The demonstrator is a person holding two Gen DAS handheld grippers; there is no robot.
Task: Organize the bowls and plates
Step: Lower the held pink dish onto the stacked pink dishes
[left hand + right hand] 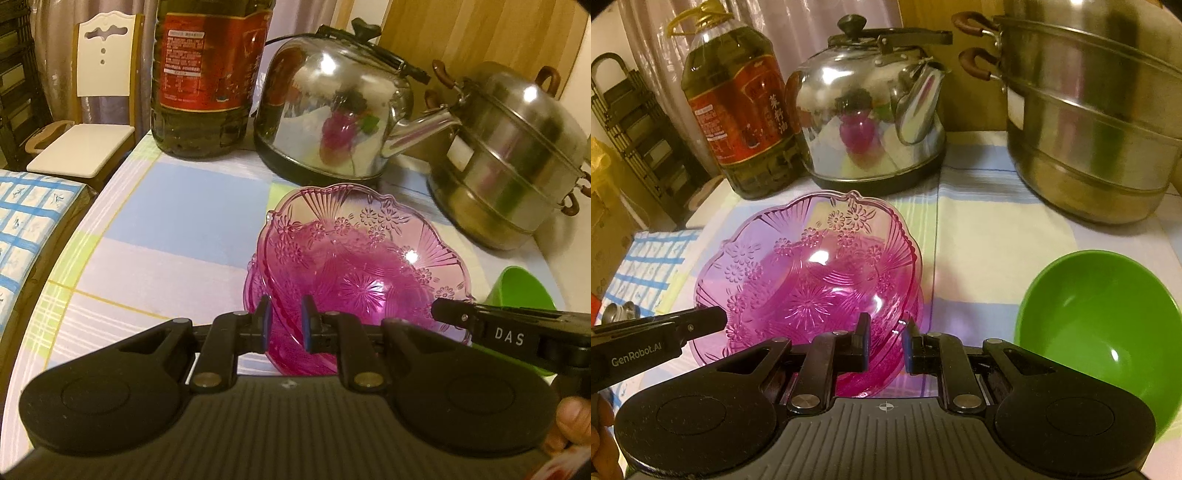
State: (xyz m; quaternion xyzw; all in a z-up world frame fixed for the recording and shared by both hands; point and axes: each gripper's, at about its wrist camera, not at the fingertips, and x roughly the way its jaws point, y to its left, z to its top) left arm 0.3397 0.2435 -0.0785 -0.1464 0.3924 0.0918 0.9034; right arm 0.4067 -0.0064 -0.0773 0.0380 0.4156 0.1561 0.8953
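So far the job looks only partly done, judging by how the dishes lie. Both grippers grip the same pink glass dish [354,273], one on each side of its scalloped rim: the left gripper [286,325] has its jaws narrowed onto the rim at the dish's left edge, and the right gripper [886,341] has its jaws narrowed onto the rim at the near right edge. A second pink dish seems to sit nested directly under the held one, since a matching rim shows just below it in both views; whether the upper dish is resting in it or hanging just above, I cannot tell.

A green bowl [1097,317] sits on its own on the checked cloth of the counter [979,236], near the pink dishes on their right and not touching them. It has not yet been gathered with anything.

Behind the dishes stand an oil bottle [738,110], a steel kettle [864,107] and a stacked steel steamer pot [1093,110], none of them part of the sorting.

What seems left: settling the pink dish squarely in its stack, letting go, and then finding the green bowl a proper place
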